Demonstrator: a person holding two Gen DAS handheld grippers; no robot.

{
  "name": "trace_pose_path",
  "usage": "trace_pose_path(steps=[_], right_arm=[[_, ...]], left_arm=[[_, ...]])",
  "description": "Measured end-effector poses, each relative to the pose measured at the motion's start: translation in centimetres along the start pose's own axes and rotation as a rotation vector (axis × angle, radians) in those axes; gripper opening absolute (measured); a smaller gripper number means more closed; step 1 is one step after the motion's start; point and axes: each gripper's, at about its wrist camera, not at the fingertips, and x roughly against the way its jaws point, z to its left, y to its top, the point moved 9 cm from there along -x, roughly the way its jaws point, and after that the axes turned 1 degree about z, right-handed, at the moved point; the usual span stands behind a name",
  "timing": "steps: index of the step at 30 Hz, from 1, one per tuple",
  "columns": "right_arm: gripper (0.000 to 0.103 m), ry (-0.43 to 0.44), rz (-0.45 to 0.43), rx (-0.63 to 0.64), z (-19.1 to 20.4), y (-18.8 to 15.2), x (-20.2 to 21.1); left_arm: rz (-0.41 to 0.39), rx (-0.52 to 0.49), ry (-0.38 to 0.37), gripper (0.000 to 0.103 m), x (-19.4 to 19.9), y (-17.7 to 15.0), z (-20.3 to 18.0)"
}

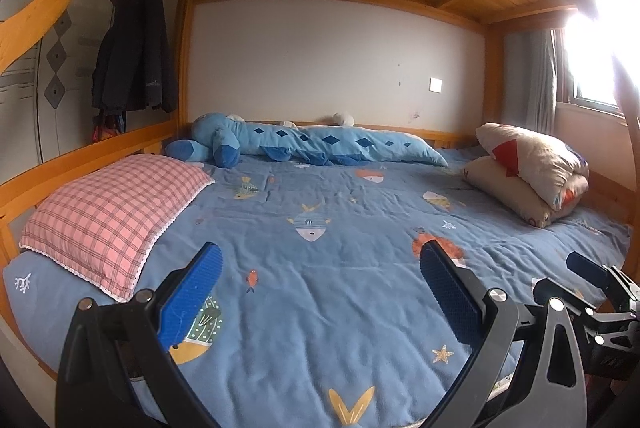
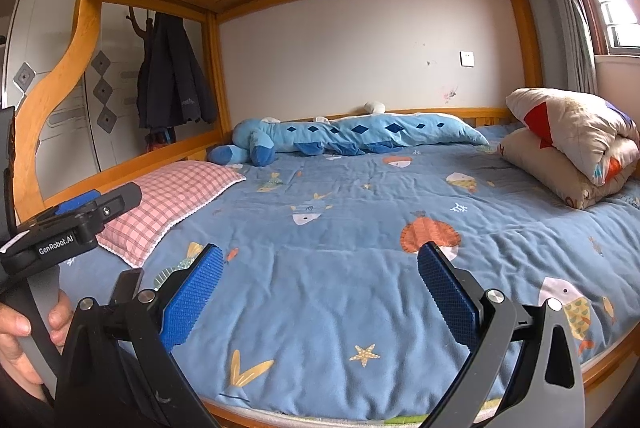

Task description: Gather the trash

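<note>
Two spread grippers, left gripper (image 1: pixel 320 264) and right gripper (image 2: pixel 320 264), over one quilt (image 1: pixel 320 228).

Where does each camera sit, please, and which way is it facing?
Left wrist: on the left claw, open, facing across the bed toward the far wall; the right claw shows at lower right.
Right wrist: on the right claw, open, facing likewise; the left claw and a hand show at left.
Shared: checked pillow, blue plush, folded quilt.

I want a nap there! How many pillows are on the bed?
1: a pink checked pillow at the bed's left end. The long blue plush lies along the wall, and a folded quilt sits at the right; more pillows may be hidden behind them.
</note>
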Motion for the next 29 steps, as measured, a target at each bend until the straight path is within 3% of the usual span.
trace_pose_path(steps=[20, 29], right_arm=[[0.095, 0.004, 0.027, 0.000, 0.1, -0.5, -0.7], [0.095, 0.001, 0.038, -0.001, -0.1, -0.7, -1.4]], left_arm=[[-0.020, 0.018, -0.003, 0.099, -0.2, 1.0, 0.2], [0.035, 0.044, -0.035, 0.099, -1.4, 0.0, 0.3]])
